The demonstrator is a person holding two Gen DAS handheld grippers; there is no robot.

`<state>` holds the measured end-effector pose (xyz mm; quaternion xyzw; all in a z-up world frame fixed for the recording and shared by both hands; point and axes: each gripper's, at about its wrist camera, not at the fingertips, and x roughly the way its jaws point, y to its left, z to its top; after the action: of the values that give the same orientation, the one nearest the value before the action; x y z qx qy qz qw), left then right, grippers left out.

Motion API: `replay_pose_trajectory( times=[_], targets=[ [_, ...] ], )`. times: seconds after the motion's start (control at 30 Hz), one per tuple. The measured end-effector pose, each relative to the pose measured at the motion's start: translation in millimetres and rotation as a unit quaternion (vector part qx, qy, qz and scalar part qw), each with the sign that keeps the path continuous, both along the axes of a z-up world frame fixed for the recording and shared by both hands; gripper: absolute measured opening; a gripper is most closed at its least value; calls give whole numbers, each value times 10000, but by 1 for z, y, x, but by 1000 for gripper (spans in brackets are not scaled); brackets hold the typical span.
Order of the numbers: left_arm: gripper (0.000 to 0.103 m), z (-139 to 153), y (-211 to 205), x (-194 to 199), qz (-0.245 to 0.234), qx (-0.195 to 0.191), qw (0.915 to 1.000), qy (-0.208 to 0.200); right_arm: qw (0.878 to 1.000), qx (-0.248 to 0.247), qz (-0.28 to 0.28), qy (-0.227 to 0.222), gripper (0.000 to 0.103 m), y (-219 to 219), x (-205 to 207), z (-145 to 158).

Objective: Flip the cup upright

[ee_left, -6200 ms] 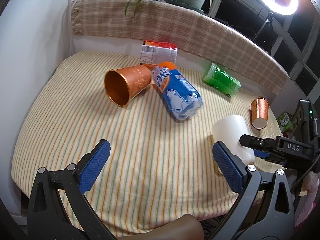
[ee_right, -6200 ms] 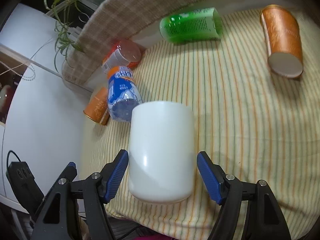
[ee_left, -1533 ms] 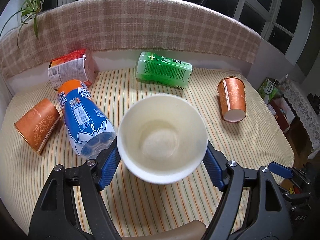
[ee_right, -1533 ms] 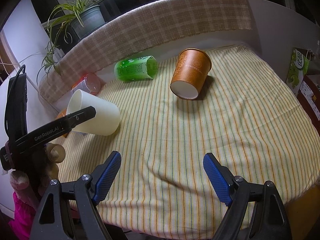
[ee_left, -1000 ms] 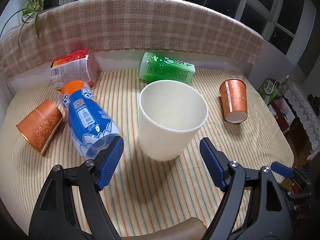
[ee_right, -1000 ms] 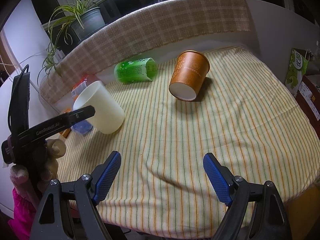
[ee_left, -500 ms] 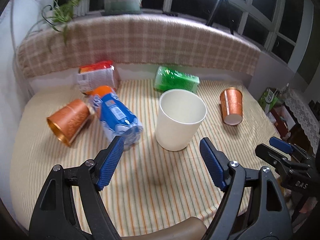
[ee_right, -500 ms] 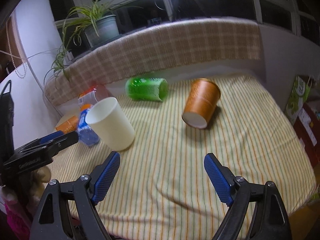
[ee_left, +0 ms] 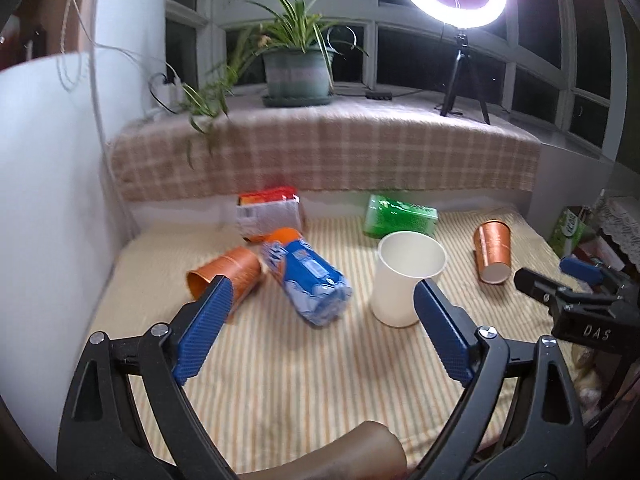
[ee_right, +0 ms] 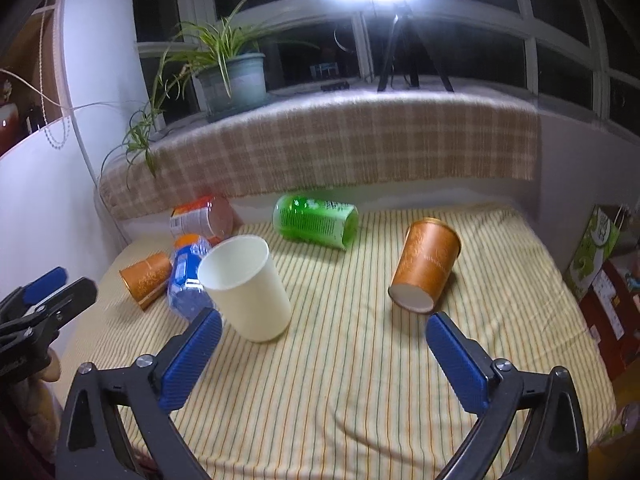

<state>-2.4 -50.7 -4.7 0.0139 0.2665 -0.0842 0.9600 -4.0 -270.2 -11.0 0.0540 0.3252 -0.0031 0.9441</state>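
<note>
Standing mouth-up on the striped surface (ee_left: 280, 380), the white cup (ee_left: 408, 278) has its long axis vertical and its base flat on the cloth, so by the look of it the flip is done. It sits ahead of the left gripper (ee_left: 320, 332) and a little to that gripper's right, just beyond the right-hand blue pad; nothing is between the jaws, which are spread wide and released. In the right wrist view the same cup (ee_right: 246, 288) lies ahead and to the left of the right gripper (ee_right: 324, 360), near its left pad but not touching it. Those jaws are also spread apart and empty. Judging by both views, the left gripper is the nearer of the 2, and the cup leans in the picture only because of the fisheye lens.

The cup's inside shows pale and bare; I see nothing in it. Just beside it on the left lies a blue bottle (ee_left: 306, 278) on its side, and past that an orange cup (ee_left: 228, 276) on its side with its open mouth toward the camera, empty as far as can be seen. A 2nd orange cup (ee_right: 426, 266) lies on its side well to the right, its closed base facing the camera. A green bottle (ee_right: 316, 220) and a red-and-white packet (ee_left: 268, 216) lie at the back of the surface.

If any move is left, it is likely just pulling both grippers away without knocking the upright cup.
</note>
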Motion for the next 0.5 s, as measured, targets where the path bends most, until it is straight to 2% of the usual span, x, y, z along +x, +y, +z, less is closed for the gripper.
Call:
replay_pose_trajectory(
  times=[0.03,0.17,0.5],
  targets=[
    [102,0,0,-1,14,10,10000,-37,10000,-60,-15,-41,103,2,0,2],
    [102,1,2,-6,157,104,9997,-180,9997,-160,-73,-159,103,6,1,6],
    [102,-2,6,-6,283,86,9995,-73,9986,-368,-137,-341,103,12,-1,14]
  ],
)
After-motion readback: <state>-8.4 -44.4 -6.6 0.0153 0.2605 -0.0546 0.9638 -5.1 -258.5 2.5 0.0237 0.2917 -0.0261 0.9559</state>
